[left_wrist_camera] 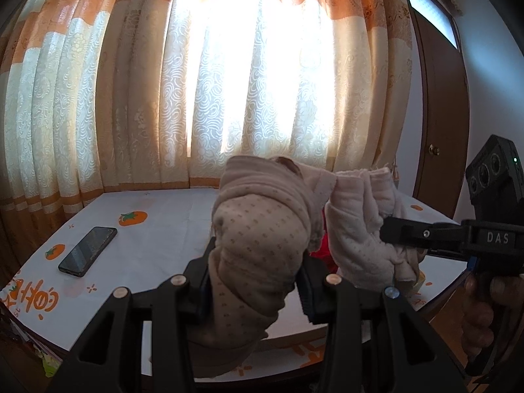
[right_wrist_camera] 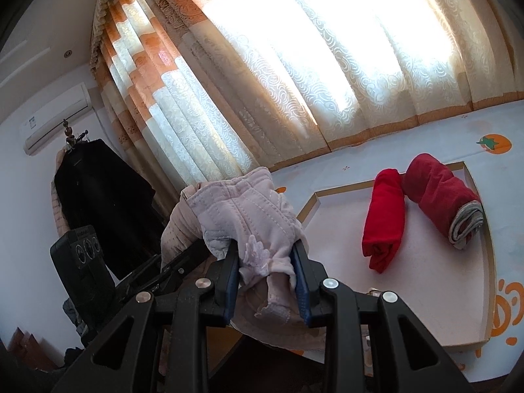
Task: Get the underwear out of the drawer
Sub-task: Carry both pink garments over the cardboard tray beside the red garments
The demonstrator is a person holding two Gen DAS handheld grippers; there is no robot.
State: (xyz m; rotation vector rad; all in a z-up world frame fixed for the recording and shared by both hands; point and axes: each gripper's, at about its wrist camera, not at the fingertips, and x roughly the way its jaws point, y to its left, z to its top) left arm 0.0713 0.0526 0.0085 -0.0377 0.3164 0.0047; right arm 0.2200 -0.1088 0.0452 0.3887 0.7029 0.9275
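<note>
My left gripper (left_wrist_camera: 257,268) is shut on a rolled beige dotted underwear (left_wrist_camera: 262,222), held up above the table. Beside it on the right, my right gripper (left_wrist_camera: 386,234) comes in from the side, shut on a pale pink quilted underwear (left_wrist_camera: 357,239). In the right wrist view the pink underwear (right_wrist_camera: 255,216) bulges out between the right gripper (right_wrist_camera: 267,262) pads, with lace hanging below. A shallow drawer tray (right_wrist_camera: 488,245) lies on the table and holds a bright red roll (right_wrist_camera: 386,219) and a darker red roll with a grey edge (right_wrist_camera: 435,190).
A black phone (left_wrist_camera: 88,250) lies on the white tablecloth with orange fruit prints (left_wrist_camera: 163,229). Patterned curtains (left_wrist_camera: 229,82) hang behind the table. A brown door (left_wrist_camera: 439,114) stands at the right. A black coat (right_wrist_camera: 98,196) hangs on the wall under an air conditioner (right_wrist_camera: 55,118).
</note>
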